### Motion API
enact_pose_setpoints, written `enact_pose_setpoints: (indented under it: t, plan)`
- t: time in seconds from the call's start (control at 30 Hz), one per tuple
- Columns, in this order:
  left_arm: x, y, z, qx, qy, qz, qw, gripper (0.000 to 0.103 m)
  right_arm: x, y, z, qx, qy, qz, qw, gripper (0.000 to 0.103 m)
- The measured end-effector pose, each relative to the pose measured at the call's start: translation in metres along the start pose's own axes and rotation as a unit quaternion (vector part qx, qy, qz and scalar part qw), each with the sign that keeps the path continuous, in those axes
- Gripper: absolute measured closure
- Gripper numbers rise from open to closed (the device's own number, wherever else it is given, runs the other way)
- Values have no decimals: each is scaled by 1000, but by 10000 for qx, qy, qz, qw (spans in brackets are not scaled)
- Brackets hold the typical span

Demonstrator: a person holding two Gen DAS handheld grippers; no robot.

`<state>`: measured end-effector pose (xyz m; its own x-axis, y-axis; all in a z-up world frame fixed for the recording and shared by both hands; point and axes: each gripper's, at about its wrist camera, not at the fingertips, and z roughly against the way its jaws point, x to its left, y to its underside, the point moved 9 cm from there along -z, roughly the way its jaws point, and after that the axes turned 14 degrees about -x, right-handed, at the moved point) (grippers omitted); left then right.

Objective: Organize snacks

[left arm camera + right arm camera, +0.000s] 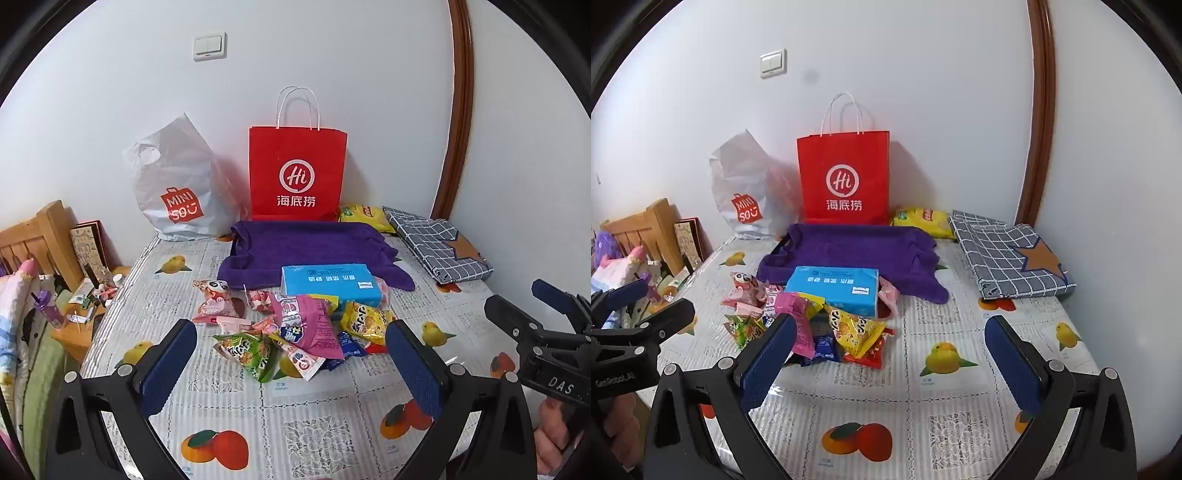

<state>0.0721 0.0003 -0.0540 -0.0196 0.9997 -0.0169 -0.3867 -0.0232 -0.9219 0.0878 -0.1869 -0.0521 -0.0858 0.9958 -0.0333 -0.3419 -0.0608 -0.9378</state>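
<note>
Fruit-print tablecloth [295, 424] fills the foreground, white wall behind. Left gripper [291, 345] & right gripper [890, 341]: jaws wide apart, nothing between the pads, both hovering short of the snacks [295, 328]. Snacks lie in one loose heap just before the blue box [330, 282] & purple towel [306, 243]; red bag [297, 171] upright at the wall. Sorting not yet begun, by the look; whole heap left.

Place: I'm working in a home bedroom.
Bed: wooden headboard [40, 236], quilt and plush toy [605, 245] at my left.
Table: fruit-print tablecloth [295, 424] against a white wall with a light switch [209, 46].
Clutter: shopping bags [297, 173], folded bedding [1008, 254], toiletries on a nightstand [79, 332].
</note>
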Motion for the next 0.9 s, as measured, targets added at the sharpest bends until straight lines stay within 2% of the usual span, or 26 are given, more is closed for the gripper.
enact_pose_setpoints:
  t: [0.13,0.2,0.33,0.9]
  plan:
    - [-8,-3,1,-68,-29,-130,9999,0,-2,0,2,20,24,19,10000,2]
    - [-1,-3,5,-195,92,94,9997,0,1,0,1,19,15,132,9999,2]
    - [-2,-5,9,-252,66,-6,9997,1,1,1,3,41,17,117,9999,2]
    - [4,-1,5,-113,-21,150,9998,1,5,0,7,16,-23,32,10000,2]
